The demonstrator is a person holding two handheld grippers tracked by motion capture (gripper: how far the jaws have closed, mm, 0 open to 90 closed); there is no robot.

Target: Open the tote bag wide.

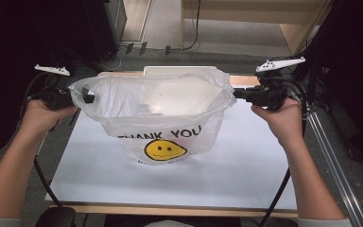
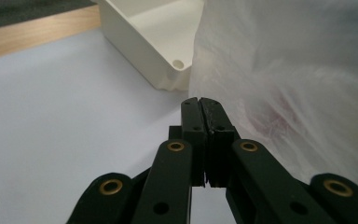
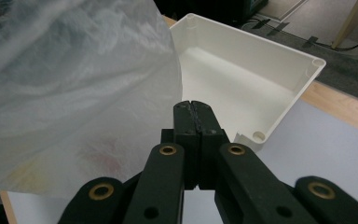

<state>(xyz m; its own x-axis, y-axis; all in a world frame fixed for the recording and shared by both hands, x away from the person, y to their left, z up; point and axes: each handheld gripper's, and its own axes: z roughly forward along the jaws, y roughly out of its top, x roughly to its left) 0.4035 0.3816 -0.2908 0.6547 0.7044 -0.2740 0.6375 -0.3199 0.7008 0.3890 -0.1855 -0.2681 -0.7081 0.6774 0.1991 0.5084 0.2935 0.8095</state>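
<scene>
High view: left claw (image 1: 89,98) and right claw (image 1: 238,93) level, facing inward, pinching bag (image 1: 160,118)

Wooden tabletop (image 1: 246,80) here, nearly all covered by a white sheet (image 1: 246,175), with bare wood showing along the near and far edges. A cream box (image 3: 261,79) sits at the far edge, open side up.

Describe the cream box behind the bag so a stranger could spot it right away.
Start at the white sheet covering the table, then look past the plastic bag with the yellow smiley. Right behind it, at the sheet's far edge, sits the cream box: open-topped, rigid and square-cornered, unlike the soft, crinkled bag.
</scene>
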